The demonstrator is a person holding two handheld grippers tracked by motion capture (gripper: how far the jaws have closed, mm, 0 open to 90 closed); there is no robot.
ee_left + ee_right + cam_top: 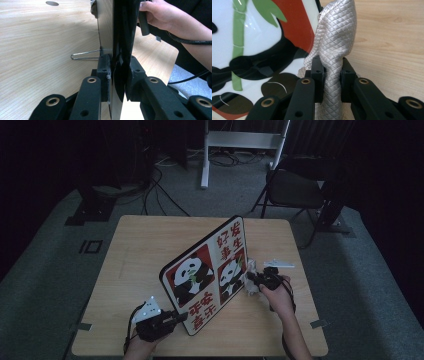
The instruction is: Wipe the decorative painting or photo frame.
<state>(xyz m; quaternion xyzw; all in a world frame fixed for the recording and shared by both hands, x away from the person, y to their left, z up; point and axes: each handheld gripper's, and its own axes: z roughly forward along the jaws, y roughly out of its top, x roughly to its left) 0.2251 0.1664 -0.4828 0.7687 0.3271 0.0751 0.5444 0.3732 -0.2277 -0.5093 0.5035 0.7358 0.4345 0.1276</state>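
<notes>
Left gripper (176, 316) clamps the near bottom edge of the upright panda-printed square board (205, 272); right gripper (251, 279) pinches a silvery quilted cloth (335, 45) against the board's right edge, bare wooden table (140, 245) beyond.

A light wooden bench (150, 250) stands on a grey carpet floor (45, 270). A small white flat thing (279, 264) lies on the bench near its right edge. Behind the bench a dark folding chair (295, 190) stands on the floor. Next to it is a white metal stand (242, 140). Black cables (160, 195) lie on the carpet.
</notes>
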